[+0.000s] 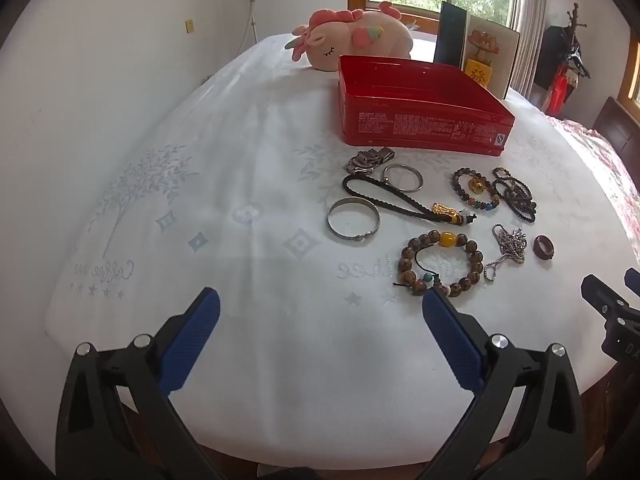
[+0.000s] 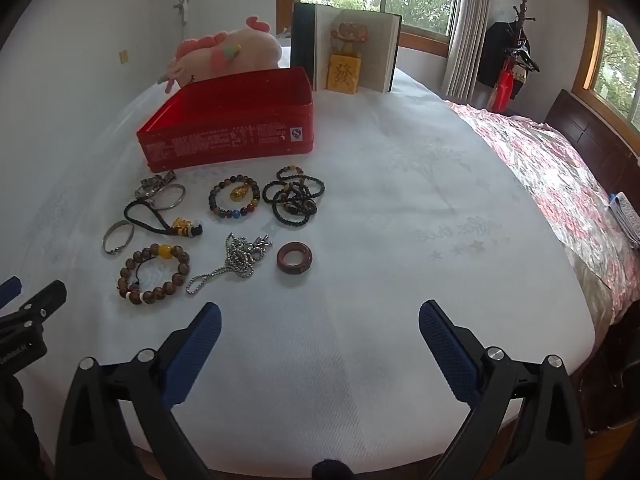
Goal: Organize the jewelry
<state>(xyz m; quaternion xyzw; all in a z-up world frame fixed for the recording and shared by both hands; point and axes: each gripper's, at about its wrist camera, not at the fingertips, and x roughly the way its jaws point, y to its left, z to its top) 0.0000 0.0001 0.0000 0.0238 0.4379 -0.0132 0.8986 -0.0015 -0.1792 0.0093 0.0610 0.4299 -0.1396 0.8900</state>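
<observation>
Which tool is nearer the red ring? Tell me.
Right. The red ring lies just ahead of the right tool, slightly toward its left finger. The left tool sits farther off, with the ring well out past its right finger.

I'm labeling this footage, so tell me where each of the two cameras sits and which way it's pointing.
Left wrist: on the left gripper, angled down at the bed; jewelry lies right of centre; its open blue fingers show.
Right wrist: on the right gripper, angled down likewise; jewelry lies left of centre; its open fingers show.
Shared: red tin, brown bead bracelet, plush toy.
</observation>
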